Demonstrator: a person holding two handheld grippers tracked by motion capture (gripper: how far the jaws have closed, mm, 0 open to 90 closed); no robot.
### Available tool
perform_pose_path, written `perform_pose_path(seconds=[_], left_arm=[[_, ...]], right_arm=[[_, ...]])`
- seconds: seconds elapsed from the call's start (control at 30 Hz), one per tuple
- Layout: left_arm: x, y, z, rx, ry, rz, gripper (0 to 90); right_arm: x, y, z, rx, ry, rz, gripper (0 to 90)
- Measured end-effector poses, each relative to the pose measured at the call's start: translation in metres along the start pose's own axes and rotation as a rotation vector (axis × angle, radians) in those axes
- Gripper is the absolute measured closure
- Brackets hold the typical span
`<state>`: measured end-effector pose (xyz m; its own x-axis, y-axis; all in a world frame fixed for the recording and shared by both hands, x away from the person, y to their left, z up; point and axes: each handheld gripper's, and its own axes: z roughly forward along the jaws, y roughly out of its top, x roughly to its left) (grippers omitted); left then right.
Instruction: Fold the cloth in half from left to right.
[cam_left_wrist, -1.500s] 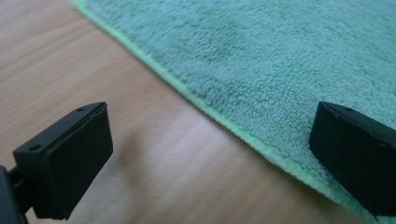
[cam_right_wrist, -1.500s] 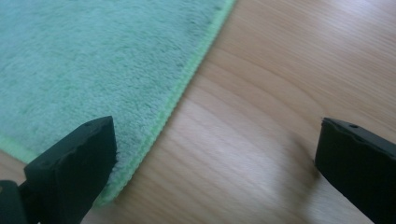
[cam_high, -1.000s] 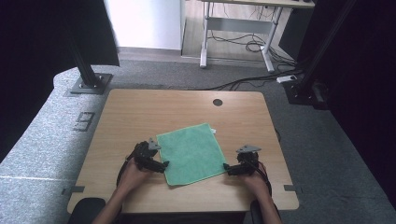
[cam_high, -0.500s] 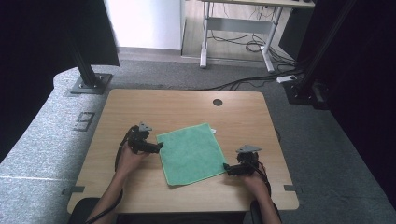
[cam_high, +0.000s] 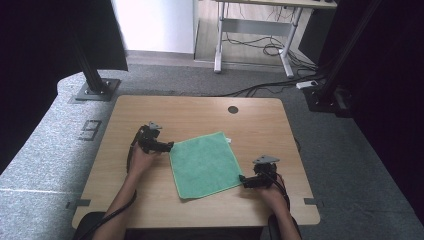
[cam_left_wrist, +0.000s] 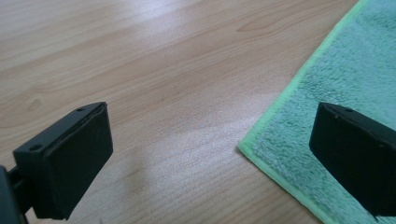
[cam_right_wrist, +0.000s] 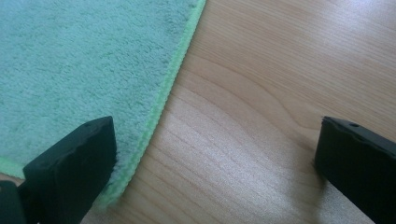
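Note:
A green cloth (cam_high: 205, 163) lies flat and spread out near the middle of the wooden table (cam_high: 200, 112). My left gripper (cam_high: 169, 146) stands open at the cloth's far left corner, and in the left gripper view that corner (cam_left_wrist: 261, 149) lies between the two jaws, with one jaw over the cloth (cam_left_wrist: 345, 84). At the near right corner my right gripper (cam_high: 241, 179) is open too. In the right gripper view the cloth's bright green hem (cam_right_wrist: 168, 88) runs between the jaws, and the left jaw stands over the cloth (cam_right_wrist: 79, 60). Neither gripper holds anything.
A round cable hole (cam_high: 233, 109) is in the table near its far edge. Bare wood surrounds the cloth on all sides. Past the table, black stand bases (cam_high: 95, 90) rest on the grey floor, and a desk frame (cam_high: 250, 35) stands farther back.
My left gripper has moved away from the cloth's near left edge, up along its left side to the far left corner. The right gripper and the cloth have stayed put.

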<state>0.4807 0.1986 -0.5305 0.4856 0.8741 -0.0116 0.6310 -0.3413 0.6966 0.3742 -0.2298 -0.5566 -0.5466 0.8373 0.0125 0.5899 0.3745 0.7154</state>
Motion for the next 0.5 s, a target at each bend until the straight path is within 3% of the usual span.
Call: perform_pose_path(seconds=[0.23, 0.5], left_arm=[[-0.001, -0.007, 0.019, 0.04, -0.002, 0.015, 0.0], [0.001, -0.006, 0.019, 0.047, -0.018, 0.013, 0.0]], right_arm=[[0.0, 0.0, 0.0, 0.0, -0.001, 0.0, 0.0], [0.0, 0.0, 0.0, 0.0, 0.001, 0.001, 0.0]])
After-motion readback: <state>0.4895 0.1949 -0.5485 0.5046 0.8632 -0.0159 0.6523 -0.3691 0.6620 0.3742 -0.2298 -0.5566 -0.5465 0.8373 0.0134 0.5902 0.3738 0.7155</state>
